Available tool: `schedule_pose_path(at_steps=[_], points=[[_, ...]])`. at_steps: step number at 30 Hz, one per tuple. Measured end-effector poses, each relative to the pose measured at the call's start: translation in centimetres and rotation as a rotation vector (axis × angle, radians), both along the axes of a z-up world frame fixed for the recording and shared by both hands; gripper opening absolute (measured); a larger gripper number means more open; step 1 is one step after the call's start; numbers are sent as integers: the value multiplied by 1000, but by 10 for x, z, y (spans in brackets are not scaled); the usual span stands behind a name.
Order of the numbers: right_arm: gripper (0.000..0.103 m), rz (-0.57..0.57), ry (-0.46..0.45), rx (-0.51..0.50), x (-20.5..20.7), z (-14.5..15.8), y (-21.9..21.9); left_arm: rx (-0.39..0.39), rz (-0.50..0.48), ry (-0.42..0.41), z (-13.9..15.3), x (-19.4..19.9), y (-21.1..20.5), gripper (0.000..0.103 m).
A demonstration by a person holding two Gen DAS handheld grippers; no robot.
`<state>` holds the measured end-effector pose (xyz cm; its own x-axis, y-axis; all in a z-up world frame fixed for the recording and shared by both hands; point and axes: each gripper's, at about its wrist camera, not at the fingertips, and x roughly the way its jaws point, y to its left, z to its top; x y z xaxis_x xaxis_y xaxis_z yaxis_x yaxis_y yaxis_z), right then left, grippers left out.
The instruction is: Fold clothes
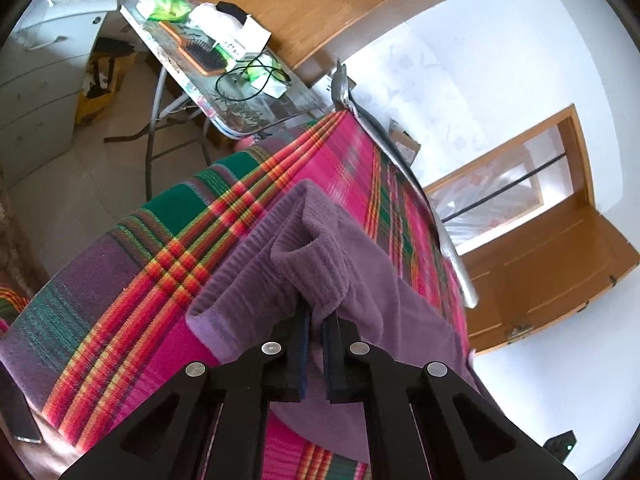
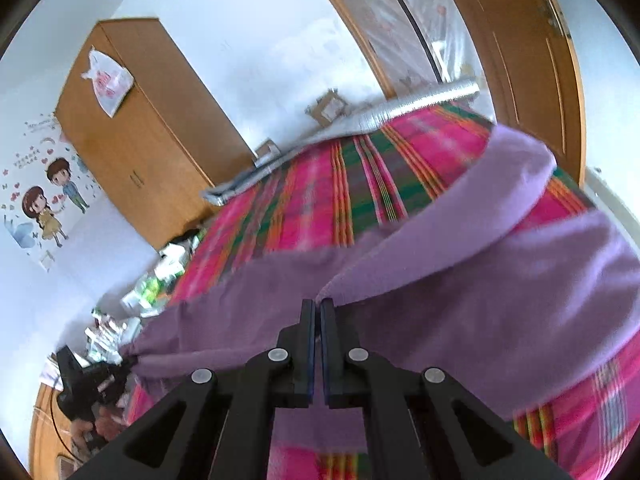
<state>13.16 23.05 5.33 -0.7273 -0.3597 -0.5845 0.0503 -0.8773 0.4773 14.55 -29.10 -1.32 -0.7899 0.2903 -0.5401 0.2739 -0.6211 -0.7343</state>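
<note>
A purple fleece garment (image 1: 360,280) lies on a bed with a pink, green and orange plaid cover (image 1: 160,264). In the left wrist view my left gripper (image 1: 316,312) is shut on a ribbed cuff or hem of the garment, which bunches up over the fingertips. In the right wrist view my right gripper (image 2: 317,303) is shut on another edge of the purple garment (image 2: 500,300), whose cloth stretches away to both sides over the plaid cover (image 2: 320,200). At the lower left of that view the left gripper (image 2: 80,380) shows, holding the far end of the cloth.
A folding table (image 1: 248,112) with a hairbrush, cables and packets stands past the bed's end, beside a white drawer unit (image 1: 44,60). A wooden wardrobe (image 2: 140,120), a wooden door (image 2: 520,40) and a silver rolled mat (image 2: 420,104) along the wall border the bed.
</note>
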Motion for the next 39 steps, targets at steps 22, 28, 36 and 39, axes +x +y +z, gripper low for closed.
schedule_pose_path(at_steps=[22,28,36,39], points=[[2,1,-167,-14,7,-69,6,-1,36,-89,-16,4,-2,5],[3,22,-164,-13,7,-68,5,-28,61,-96,-7,13,0,5],[4,53,-169,-37,10,-65,11,-159,58,-48,27,23,18,9],[4,43,-141,-35,14,-58,18,-192,53,-26,39,27,25,11]])
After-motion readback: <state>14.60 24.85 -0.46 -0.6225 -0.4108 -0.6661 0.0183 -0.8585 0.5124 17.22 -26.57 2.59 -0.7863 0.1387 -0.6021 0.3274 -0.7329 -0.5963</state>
